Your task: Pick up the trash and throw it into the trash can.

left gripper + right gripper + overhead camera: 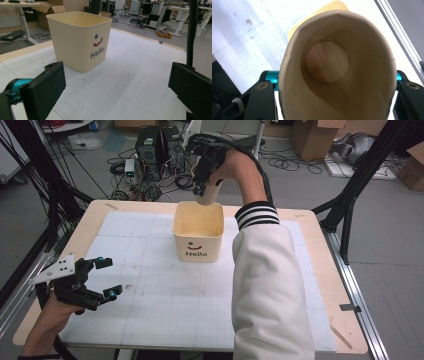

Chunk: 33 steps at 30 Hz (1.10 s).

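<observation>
1. Right gripper (204, 184) has its jaws clamped on a paper cup (208, 193), held above the bin's (198, 232) far rim
2. Cup's long axis points down toward the bin mouth, nearly over it
3. Left gripper (107, 277) rests on the worktop (150, 310), jaws wide and empty, well apart from the bin

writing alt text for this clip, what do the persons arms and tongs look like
Both tongs are black with teal fittings at the jaws. The left tongs carry a grey three-cornered plate with dark dots. The right tongs trail a black cable. The right arm wears a white sleeve with a black-and-white striped cuff.
</observation>
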Each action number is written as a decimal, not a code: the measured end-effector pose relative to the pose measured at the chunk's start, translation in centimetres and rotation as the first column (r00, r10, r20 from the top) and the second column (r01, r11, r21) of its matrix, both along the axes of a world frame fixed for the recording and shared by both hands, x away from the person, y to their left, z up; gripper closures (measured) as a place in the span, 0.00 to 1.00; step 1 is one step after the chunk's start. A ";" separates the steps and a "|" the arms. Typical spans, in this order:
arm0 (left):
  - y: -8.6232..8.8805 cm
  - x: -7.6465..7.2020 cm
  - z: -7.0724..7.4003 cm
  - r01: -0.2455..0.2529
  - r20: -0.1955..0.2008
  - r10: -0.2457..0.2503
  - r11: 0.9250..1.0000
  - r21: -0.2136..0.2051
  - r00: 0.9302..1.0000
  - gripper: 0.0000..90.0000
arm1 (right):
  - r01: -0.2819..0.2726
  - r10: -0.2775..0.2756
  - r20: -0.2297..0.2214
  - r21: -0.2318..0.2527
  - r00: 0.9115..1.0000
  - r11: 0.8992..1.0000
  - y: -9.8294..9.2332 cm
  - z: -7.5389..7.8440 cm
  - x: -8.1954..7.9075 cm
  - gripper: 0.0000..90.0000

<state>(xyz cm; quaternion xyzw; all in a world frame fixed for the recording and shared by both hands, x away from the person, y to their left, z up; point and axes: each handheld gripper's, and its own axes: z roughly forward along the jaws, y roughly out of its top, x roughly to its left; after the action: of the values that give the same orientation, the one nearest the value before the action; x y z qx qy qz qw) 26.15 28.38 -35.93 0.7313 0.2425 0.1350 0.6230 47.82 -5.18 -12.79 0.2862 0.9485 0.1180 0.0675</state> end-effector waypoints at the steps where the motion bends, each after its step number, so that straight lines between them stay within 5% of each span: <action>1: 0.0 0.0 0.0 0.003 -0.002 -0.003 1.000 0.000 1.000 0.02 | -0.001 0.001 0.001 -0.003 1.000 1.000 0.2 -0.1 0.2 0.39; 16: 0.1 0.0 0.0 0.004 -0.001 -0.004 1.000 0.001 1.000 0.02 | 0.017 -0.017 0.024 0.002 1.000 1.000 2.6 0.0 2.4 0.39; 33: 0.0 0.0 0.0 0.003 0.000 -0.003 1.000 0.003 1.000 0.02 | 0.049 -0.048 0.026 -0.023 0.998 0.999 2.7 -2.0 3.5 0.39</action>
<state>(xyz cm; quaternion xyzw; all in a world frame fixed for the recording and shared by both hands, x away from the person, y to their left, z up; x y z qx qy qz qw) 26.15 28.42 -35.93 0.7326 0.2411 0.1345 0.6221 51.32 -2.47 -14.83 0.3069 0.9416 0.1088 0.0856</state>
